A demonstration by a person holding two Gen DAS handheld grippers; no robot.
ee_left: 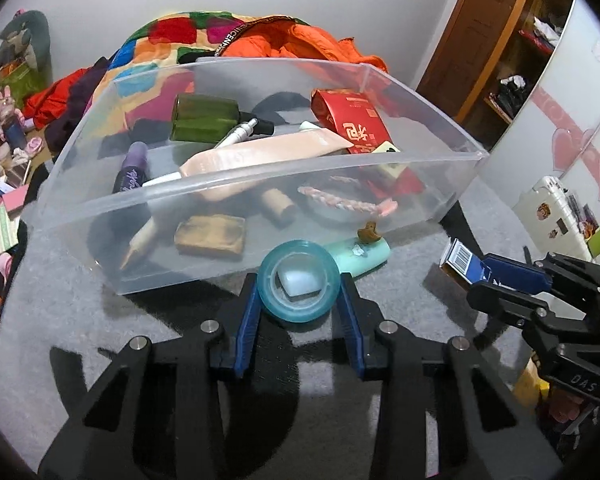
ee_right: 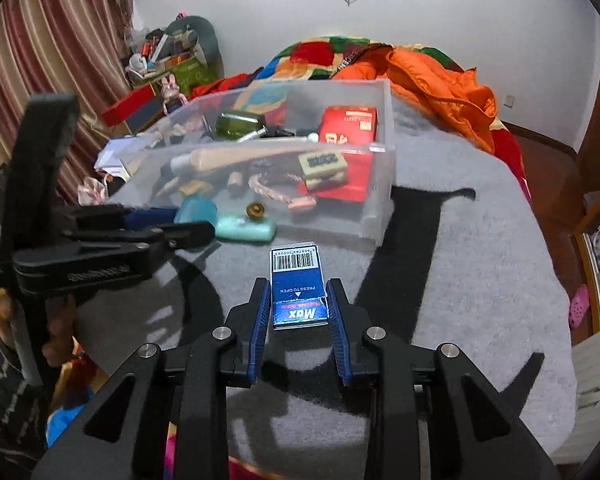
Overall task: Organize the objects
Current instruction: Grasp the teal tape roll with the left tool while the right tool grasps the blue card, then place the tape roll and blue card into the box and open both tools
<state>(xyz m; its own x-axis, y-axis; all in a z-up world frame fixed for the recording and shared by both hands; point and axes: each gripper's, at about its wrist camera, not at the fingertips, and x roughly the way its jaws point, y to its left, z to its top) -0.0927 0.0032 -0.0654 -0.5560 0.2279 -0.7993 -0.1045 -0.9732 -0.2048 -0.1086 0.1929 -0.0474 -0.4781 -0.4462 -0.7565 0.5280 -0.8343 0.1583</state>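
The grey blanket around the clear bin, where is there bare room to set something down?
The grey blanket lies bare right of the clear bin, out toward the orange jacket, and in front of the blue box. It is crowded along the bin's near wall by the mint case, and inside the bin.

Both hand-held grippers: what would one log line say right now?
left hand-held gripper: shut on teal tape roll | right hand-held gripper: shut on blue staple box
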